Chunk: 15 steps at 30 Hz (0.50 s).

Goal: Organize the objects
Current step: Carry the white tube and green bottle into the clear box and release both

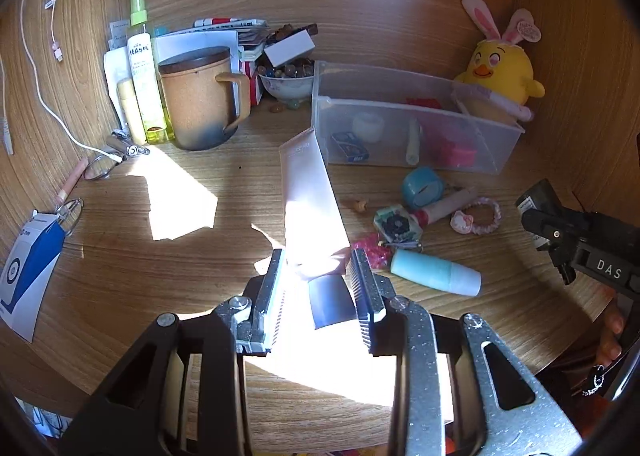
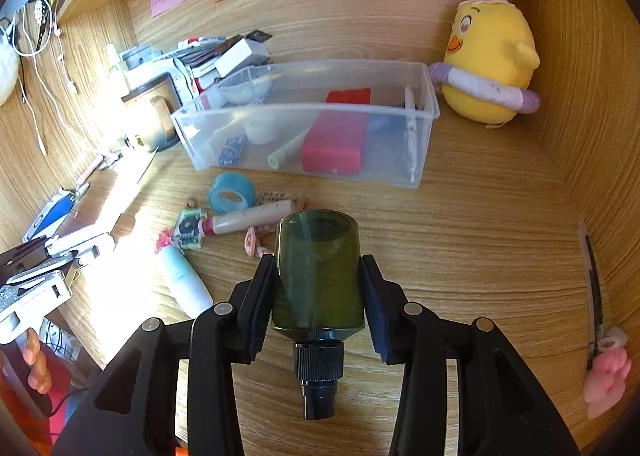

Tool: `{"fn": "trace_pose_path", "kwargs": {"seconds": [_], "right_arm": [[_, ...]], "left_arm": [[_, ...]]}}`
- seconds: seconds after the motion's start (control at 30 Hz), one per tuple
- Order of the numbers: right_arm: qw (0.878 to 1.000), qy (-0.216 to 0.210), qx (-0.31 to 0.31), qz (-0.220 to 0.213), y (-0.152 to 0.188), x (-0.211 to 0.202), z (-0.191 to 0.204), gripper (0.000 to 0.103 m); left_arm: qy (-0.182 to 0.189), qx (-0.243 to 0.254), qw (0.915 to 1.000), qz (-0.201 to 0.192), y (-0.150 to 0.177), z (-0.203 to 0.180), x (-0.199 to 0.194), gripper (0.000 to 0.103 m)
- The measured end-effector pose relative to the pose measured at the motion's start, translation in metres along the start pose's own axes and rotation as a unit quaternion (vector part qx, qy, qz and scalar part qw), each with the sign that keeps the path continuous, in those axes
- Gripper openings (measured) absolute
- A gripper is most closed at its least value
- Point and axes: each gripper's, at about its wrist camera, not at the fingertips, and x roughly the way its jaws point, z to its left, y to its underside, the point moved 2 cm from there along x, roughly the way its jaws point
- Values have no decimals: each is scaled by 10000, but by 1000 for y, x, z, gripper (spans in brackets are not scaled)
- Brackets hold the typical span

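Up close in the left wrist view, the left gripper (image 1: 318, 276) pinches a pale pink tube (image 1: 310, 195) near its dark cap, the tube's crimped end slanting toward the clear plastic bin (image 1: 400, 111) on the wooden desk (image 1: 160, 256). From the right wrist view, the right gripper (image 2: 318, 288) clamps a dark green bottle (image 2: 318, 272), cap toward the camera, above the desk in front of the bin.

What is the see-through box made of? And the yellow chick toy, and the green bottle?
The clear rectangular storage box looks like smooth, slightly frosted plastic: its contents show through the walls. The yellow plush chick with bunny ears seems to be soft fabric, with a matte, fuzzy surface. The dark green translucent bottle is glossy, glass or hard plastic; I cannot tell which.
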Motion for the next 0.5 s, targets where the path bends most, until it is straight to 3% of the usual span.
{"fn": "trace_pose_path", "kwargs": {"seconds": [0.5], "right_arm": [[9982,80,46,-588,-47,-20,-15,38]], "left_arm": [[307,27,9966,-767,-54,-19,-11,32]]}}
